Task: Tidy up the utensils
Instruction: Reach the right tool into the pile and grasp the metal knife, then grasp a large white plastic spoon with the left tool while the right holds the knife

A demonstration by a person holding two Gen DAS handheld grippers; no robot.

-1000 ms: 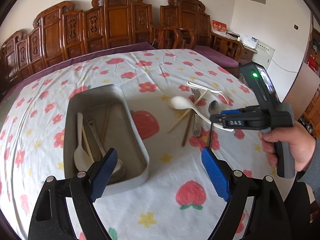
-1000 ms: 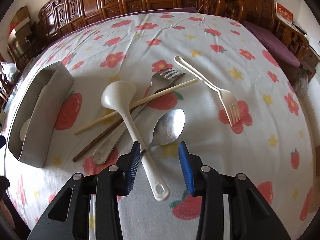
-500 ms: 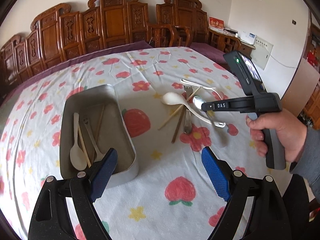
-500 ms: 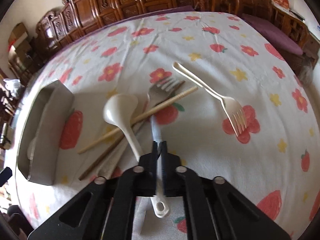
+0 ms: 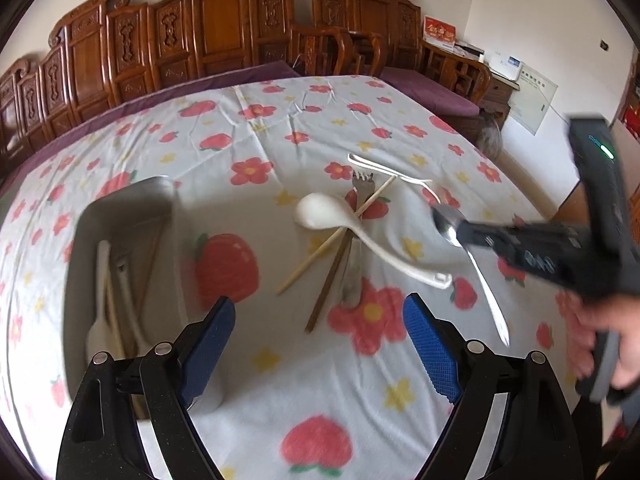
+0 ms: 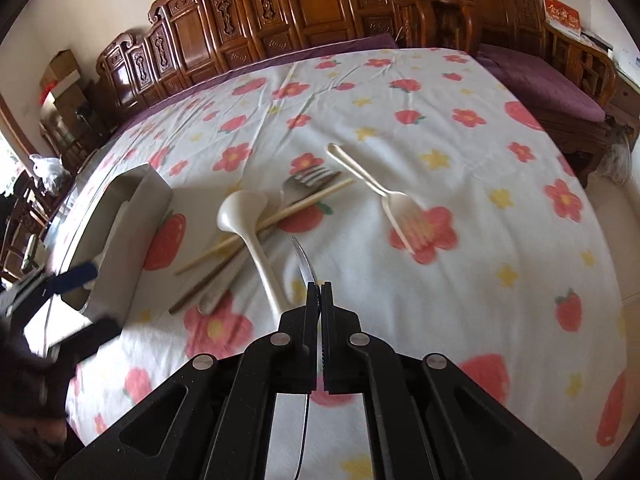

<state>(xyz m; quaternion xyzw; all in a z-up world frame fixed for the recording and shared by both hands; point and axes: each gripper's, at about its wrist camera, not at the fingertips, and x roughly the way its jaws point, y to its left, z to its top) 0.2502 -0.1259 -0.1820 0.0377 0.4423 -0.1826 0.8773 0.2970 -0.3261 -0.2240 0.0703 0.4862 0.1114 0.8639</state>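
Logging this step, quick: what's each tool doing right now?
Left tool: open, holding nothing.
Right tool: shut on the metal spoon, lifted off the cloth.

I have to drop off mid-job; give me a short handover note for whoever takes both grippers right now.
Right gripper: shut on the metal spoon, lifted clear of the cloth.
Left gripper: open, empty, near the metal tray.
Tray: already holds a white spoon and a few other utensils, too blurred to name.
On the tablecloth: white ladle spoon, metal fork, two chopsticks crossed in a pile, and a white plastic fork lying apart.
Left to do: put the metal spoon in the tray, then the remaining pieces.
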